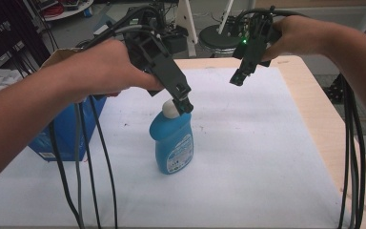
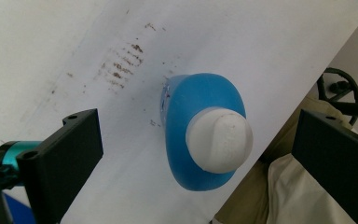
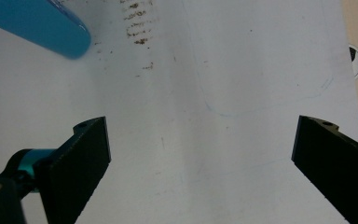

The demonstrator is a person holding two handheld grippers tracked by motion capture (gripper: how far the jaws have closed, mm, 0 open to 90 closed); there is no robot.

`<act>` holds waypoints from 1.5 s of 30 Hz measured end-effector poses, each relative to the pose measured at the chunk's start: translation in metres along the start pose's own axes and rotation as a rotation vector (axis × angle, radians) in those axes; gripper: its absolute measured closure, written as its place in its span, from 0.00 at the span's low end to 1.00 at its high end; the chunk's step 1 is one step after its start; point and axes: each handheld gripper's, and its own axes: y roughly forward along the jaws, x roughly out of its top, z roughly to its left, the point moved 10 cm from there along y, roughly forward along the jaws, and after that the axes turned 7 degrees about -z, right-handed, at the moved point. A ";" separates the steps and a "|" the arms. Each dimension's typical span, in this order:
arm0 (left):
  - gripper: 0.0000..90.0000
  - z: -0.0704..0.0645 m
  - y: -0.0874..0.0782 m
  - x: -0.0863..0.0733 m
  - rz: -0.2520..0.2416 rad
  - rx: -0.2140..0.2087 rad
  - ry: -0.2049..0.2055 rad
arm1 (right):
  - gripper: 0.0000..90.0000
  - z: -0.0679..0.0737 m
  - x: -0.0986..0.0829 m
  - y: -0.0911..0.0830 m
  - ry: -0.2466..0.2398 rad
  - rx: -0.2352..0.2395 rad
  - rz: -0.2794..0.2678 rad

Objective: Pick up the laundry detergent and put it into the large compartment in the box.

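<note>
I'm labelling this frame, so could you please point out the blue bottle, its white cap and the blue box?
blue bottle [image 1: 174, 143]: high view, front of its body, near the label.
white cap [image 2: 219, 140]: left gripper view, centre of its top.
blue box [image 1: 66, 131]: high view, its visible front side.

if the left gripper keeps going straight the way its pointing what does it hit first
Most likely the white cap of the blue bottle. The left gripper points down at it with its jaws open, the cap lying between them in the left gripper view. How much gap remains is hard to judge.
</note>
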 end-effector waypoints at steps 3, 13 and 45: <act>0.02 -0.002 0.006 -0.003 -0.001 0.004 -0.008 | 0.04 0.000 0.000 0.000 0.000 0.001 0.000; 0.02 -0.008 0.021 -0.006 -0.006 0.011 -0.007 | 0.04 0.001 -0.001 0.002 0.001 0.003 -0.002; 0.02 -0.007 0.057 -0.022 0.018 0.019 -0.009 | 0.04 -0.001 0.000 0.002 -0.001 0.008 -0.020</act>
